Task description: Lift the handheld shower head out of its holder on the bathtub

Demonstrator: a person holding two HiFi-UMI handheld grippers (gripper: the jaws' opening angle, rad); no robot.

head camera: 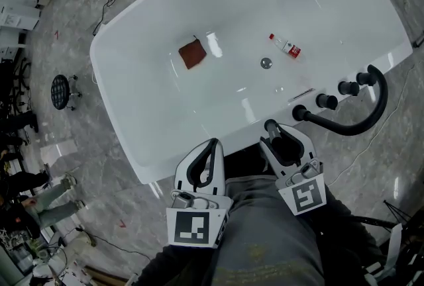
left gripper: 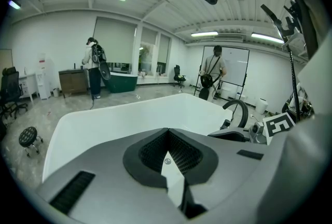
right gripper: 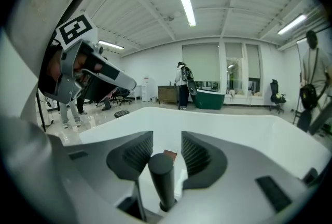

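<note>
The white bathtub [head camera: 126, 112] lies in front of me. On its near right rim the black stick-shaped handheld shower head [head camera: 270, 126] stands upright in its holder, and its black hose [head camera: 371, 112] loops off to the right. My right gripper [head camera: 282, 135] is open around the handle. In the right gripper view the black handle [right gripper: 162, 181] stands between the two pads [right gripper: 136, 153] with a gap on each side. My left gripper [head camera: 212, 143] hangs over the near rim to the left with its jaws together, holding nothing; in its own view the left gripper [left gripper: 167, 133] points across the tub.
Black tap knobs [head camera: 348, 87] line the rim past the shower head. In the tub lie a brown cloth [head camera: 193, 53], a small bottle [head camera: 285, 46] and the drain [head camera: 265, 63]. A black stool [head camera: 60, 91] and cables sit on the floor at left. People stand far off [left gripper: 95, 67].
</note>
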